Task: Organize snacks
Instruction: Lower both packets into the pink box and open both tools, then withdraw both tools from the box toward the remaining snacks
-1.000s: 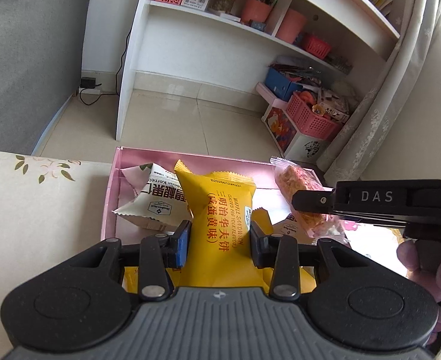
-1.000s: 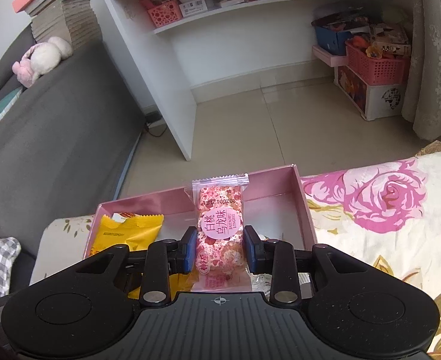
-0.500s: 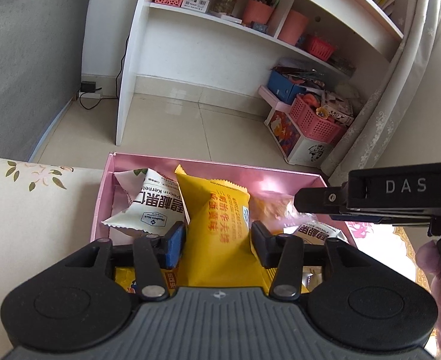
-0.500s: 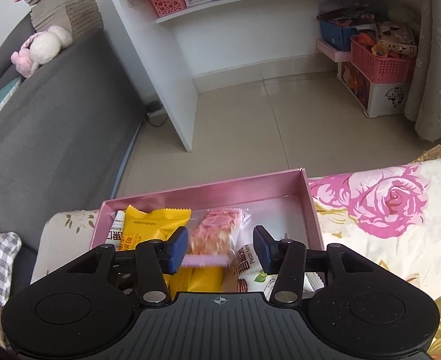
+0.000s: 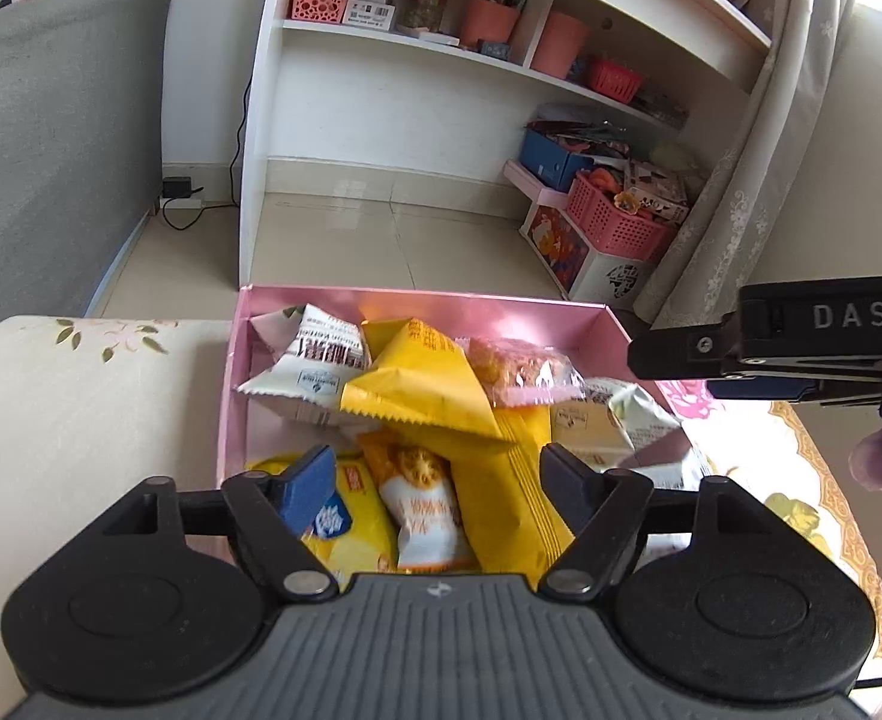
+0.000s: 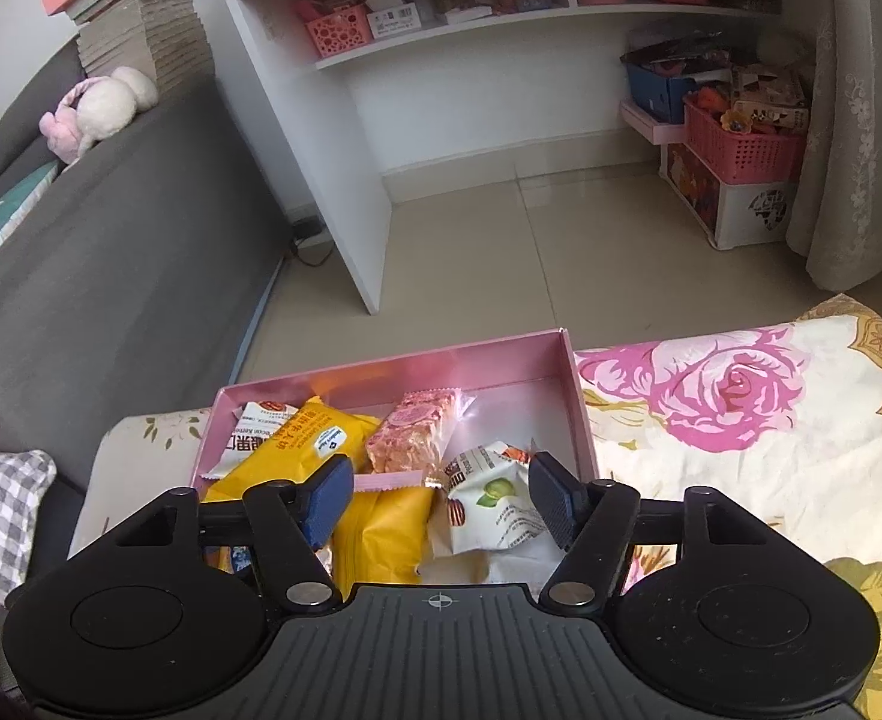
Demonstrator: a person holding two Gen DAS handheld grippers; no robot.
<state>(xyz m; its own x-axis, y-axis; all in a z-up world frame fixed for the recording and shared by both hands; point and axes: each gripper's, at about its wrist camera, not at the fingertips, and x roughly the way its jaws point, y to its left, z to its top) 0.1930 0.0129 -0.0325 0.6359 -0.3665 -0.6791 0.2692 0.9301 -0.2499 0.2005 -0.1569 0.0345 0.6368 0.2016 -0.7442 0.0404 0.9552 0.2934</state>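
- Left wrist view looks down on an open pink cardboard box (image 5: 234,360) resting on a floral-printed cloth surface (image 5: 81,396), with snack packets heaped inside it.
- Left tongs (image 5: 438,480) hang over the near end of the box with their tips spread wide, gripping nothing.
- Between those tips lies a long yellow foil wafer packet (image 5: 429,384), beside a small orange-and-white snack packet (image 5: 423,498) and a yellow packet with a blue label (image 5: 345,528).
- A white nut packet with dark lettering (image 5: 315,360) sits at the far left of the box, and a clear-wrapped pink-and-white nougat bar (image 5: 525,372) leans on the yellow wafer packet.
- Right tongs (image 6: 441,495) also stand apart and empty, just above the near part of the box (image 6: 579,414).
- From the right wrist view the nougat bar (image 6: 411,438) lies just beyond the left tip, free of both, and a white packet printed with nuts (image 6: 495,498) rests between the tips without being clamped.
- Right tongs (image 5: 741,351) show at the right edge of the left wrist view, above the box's right wall.
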